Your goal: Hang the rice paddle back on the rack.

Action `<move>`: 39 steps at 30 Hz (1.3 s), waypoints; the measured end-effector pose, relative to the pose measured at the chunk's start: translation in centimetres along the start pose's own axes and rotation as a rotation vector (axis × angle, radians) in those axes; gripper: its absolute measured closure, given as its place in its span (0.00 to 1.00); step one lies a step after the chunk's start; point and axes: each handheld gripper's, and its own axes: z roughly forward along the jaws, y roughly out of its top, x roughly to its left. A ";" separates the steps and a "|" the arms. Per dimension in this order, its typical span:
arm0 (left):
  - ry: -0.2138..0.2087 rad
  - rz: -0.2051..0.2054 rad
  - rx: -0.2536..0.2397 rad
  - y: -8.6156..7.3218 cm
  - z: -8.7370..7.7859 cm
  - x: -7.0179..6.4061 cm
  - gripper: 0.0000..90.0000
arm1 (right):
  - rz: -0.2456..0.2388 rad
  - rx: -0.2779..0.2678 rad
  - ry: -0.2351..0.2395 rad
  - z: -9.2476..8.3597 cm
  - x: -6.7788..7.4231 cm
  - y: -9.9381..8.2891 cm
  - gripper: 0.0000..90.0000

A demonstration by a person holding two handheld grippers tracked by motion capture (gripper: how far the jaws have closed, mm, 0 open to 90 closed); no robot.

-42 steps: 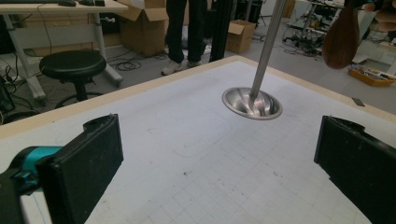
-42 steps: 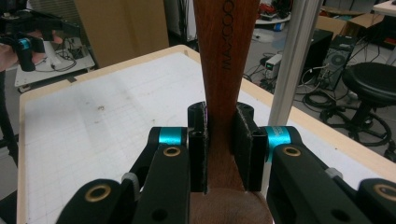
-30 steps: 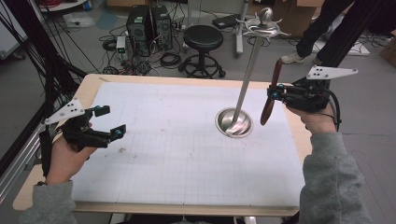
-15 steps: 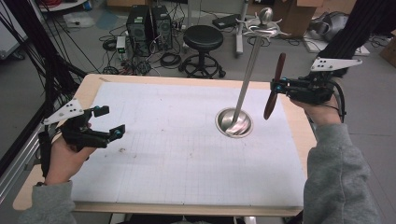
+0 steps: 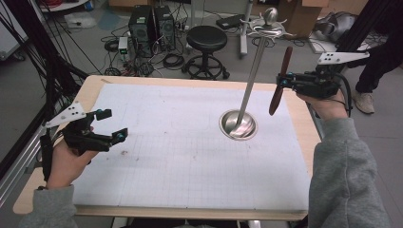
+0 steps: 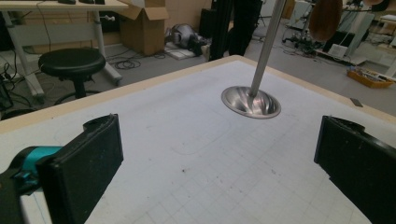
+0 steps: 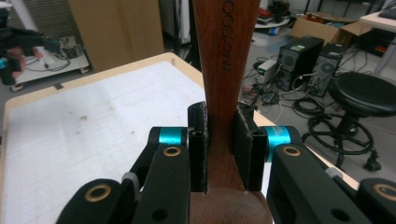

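Right tool (image 5: 286,81) clamps the stiff, light wooden spoon (image 5: 280,80) mid-handle, beside the stand (image 5: 252,76); smooth wood may pivot. Left tool (image 5: 110,125) open, empty.

Stand (image 5: 239,124) on table (image 5: 190,209), right of centre — wooden utensil (image 5: 280,81) just right of it; stool (image 5: 206,39) behind table.

So the table (image 5: 294,107) is a light wood-edged top with a white gridded mat (image 5: 180,156) covering nearly all of it, a bit scuffed with small dark marks toward the left. Only thing standing on the mat is a shiny metal stand (image 5: 237,124), round dished base right of middle, its pole leaning up and away.
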 end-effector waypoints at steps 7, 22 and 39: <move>0.004 0.001 0.009 -0.2 0.1 -0.2 0.02 | 0.031 -0.045 -0.018 -0.9 -1.2 -0.1 0.86; 0.010 -0.001 0.001 -0.2 -0.4 -0.1 0.02 | 0.029 -0.074 -0.034 -1.4 -2.1 1.5 0.86; 0.018 -0.003 -0.003 -0.3 -0.9 0.0 0.02 | 0.030 -0.076 -0.027 -0.8 -2.1 2.2 0.86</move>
